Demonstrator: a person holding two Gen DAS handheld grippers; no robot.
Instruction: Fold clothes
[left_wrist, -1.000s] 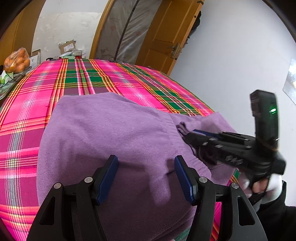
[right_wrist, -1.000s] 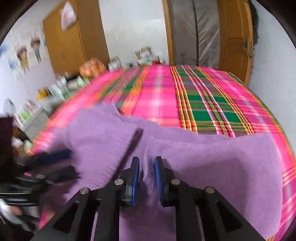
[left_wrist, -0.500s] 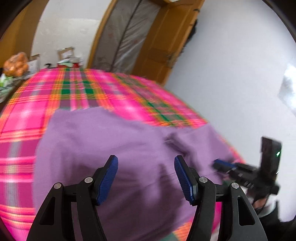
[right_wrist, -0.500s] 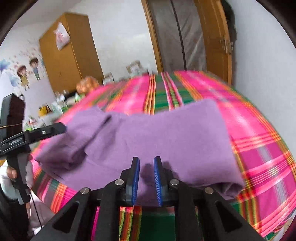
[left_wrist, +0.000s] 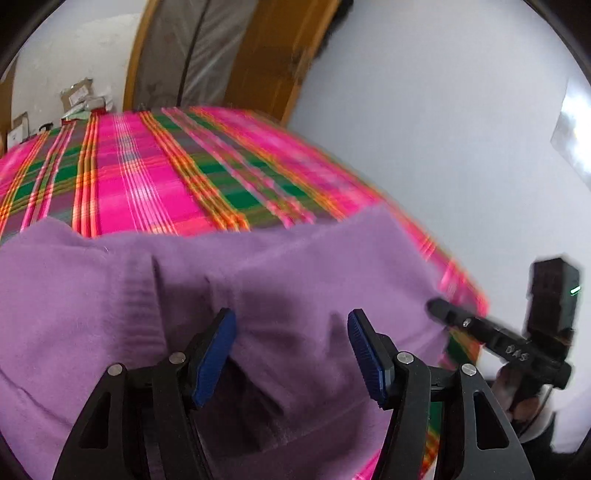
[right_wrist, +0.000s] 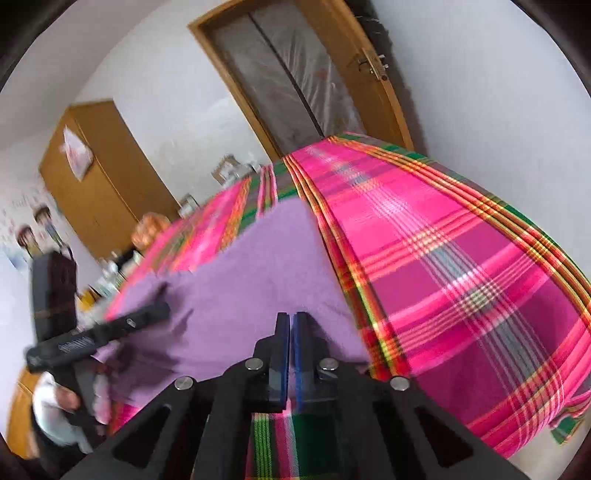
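A purple fleece garment (left_wrist: 110, 295) lies folded on the near part of a bed with a pink and green plaid cover (left_wrist: 155, 177). My left gripper (left_wrist: 291, 350) is open, its blue pads above the garment's near edge with cloth between and below them. My right gripper (right_wrist: 291, 332) is shut, its pads pressed together at the garment's (right_wrist: 240, 288) near right edge; whether cloth is pinched I cannot tell. The right gripper also shows in the left wrist view (left_wrist: 491, 332) at the garment's right corner. The left gripper shows in the right wrist view (right_wrist: 99, 332).
A wooden door (right_wrist: 373, 74) and a plastic-covered doorway (right_wrist: 291, 77) stand beyond the bed's far end. A white wall (left_wrist: 443, 129) runs close along the bed's right side. A wooden wardrobe (right_wrist: 96, 177) and cluttered shelves stand on the left. Boxes (left_wrist: 81, 99) sit past the far edge.
Both grippers have pulled back toward the near edge of the bed and swung right. The right gripper's pads have closed from a narrow gap to fully together. The left stays open.
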